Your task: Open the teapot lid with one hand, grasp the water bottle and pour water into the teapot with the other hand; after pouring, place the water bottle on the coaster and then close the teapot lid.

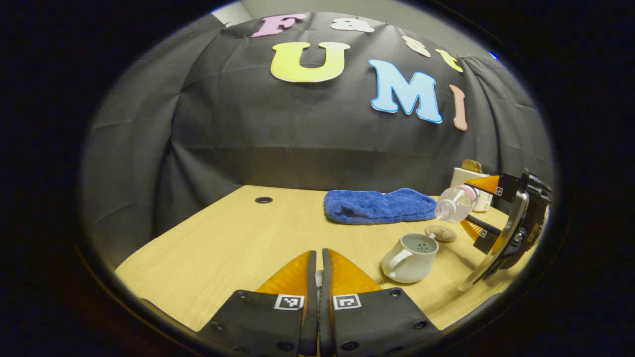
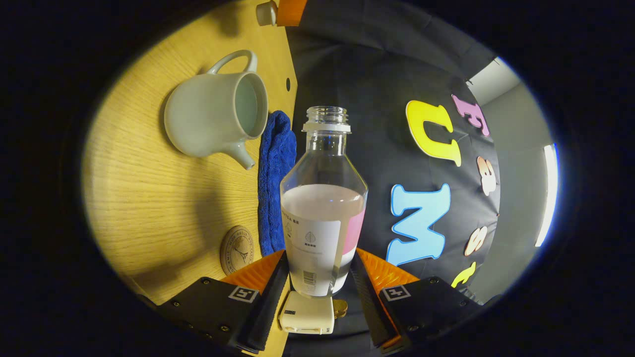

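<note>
Bottle (image 2: 322, 208) tilting above the lidless teapot (image 1: 410, 258); we are clamping it in the right gripper (image 2: 317, 277) for pouring, left gripper (image 1: 318, 277) nearly closed, contents unclear.

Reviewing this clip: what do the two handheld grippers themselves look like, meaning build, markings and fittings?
The left gripper has two wedge-shaped ribbed fingers on black blocks, each block bearing a small square black-and-white marker and round screw heads. The right gripper is built the same way, with markers and screws on its black blocks. In the left gripper view its body is black with a curved silver metal bar along the side.
</note>
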### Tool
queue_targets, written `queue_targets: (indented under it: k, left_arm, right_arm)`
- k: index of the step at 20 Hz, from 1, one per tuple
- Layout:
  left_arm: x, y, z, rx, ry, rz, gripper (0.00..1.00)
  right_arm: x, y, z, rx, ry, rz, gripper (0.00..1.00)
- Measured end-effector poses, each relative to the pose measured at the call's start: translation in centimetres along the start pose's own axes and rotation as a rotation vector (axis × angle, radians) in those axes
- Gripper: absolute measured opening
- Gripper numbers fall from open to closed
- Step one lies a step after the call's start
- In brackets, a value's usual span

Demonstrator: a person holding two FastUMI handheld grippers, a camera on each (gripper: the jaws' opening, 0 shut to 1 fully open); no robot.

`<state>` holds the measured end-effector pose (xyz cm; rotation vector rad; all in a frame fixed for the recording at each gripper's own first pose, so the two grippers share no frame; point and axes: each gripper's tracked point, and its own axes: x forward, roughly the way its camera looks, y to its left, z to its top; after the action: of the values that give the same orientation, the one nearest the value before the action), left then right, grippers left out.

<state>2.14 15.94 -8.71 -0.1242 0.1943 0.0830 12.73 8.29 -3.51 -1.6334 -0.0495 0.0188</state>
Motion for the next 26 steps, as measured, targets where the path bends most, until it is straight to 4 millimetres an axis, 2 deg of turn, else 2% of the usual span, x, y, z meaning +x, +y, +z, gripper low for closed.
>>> queue_targets:
  k: [4, 6, 16, 26]
  left_arm:
    - [0.0, 0.2, -0.2, -0.002, 0.004, 0.003, 0.08]
    - [-0.1, 0.3, -0.3, -0.002, 0.006, 0.005, 0.07]
    - [-0.1, 0.3, -0.5, -0.004, 0.015, 0.004, 0.08]
    - [-0.1, 0.4, -0.6, 0.003, 0.02, -0.002, 0.08]
  right_arm:
    - [-0.3, 0.2, 0.4, -0.085, -0.02, -0.013, 0.75]
    - [0.4, 0.5, 0.0, -0.127, -0.033, -0.021, 0.75]
    - [0.3, 0.9, -0.2, -0.258, -0.072, -0.07, 0.75]
    - [1.0, -0.5, -0.2, -0.353, -0.105, -0.111, 0.75]
